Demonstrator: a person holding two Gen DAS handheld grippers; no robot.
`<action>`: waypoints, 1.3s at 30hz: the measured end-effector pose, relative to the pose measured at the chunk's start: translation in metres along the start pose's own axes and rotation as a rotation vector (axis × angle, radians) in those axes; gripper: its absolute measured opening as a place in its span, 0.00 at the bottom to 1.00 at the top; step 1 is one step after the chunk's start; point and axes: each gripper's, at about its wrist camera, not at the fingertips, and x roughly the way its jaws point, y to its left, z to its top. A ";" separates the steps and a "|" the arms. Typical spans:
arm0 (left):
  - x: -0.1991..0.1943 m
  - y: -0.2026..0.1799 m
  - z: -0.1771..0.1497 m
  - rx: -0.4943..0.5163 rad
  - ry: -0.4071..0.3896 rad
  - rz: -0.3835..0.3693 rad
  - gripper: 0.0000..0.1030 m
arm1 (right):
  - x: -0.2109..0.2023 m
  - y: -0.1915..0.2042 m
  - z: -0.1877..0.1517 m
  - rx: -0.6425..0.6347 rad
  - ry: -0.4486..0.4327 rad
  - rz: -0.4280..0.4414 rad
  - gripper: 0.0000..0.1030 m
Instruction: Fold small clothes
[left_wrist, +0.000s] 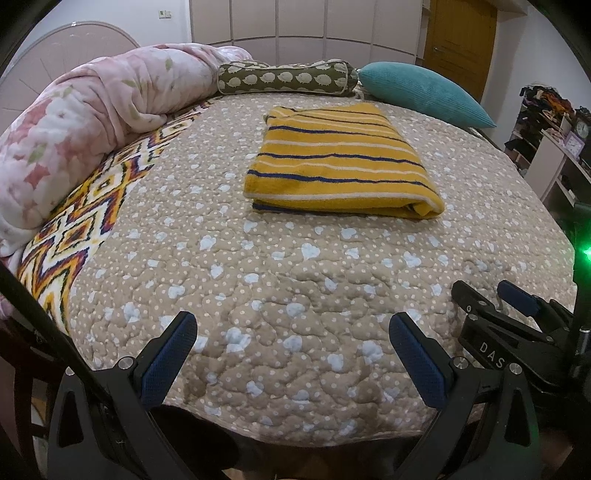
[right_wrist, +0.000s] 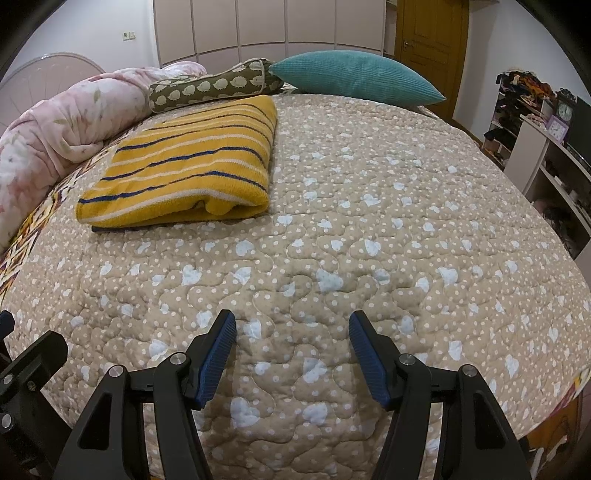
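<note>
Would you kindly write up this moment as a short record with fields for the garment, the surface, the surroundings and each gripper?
garment: yellow striped cloth, folded into a flat rectangle, lying on the bed
surface: beige quilted bedspread with pale hearts and dots
behind garment: olive bolster, teal pillow, pink floral blanket bunched at the left
left gripper: open, holding nothing, near the bed's front edge
right gripper: open, holding nothing, apart from the cloth
</note>
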 end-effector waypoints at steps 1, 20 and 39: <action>0.000 0.000 0.000 0.000 0.001 -0.001 1.00 | 0.000 0.000 0.000 -0.002 0.001 -0.001 0.67; -0.003 -0.003 -0.002 0.005 -0.008 -0.043 1.00 | 0.000 0.006 -0.002 -0.053 -0.008 -0.038 0.70; -0.003 -0.001 -0.002 0.002 -0.006 -0.033 1.00 | 0.000 0.009 -0.001 -0.110 -0.018 -0.120 0.73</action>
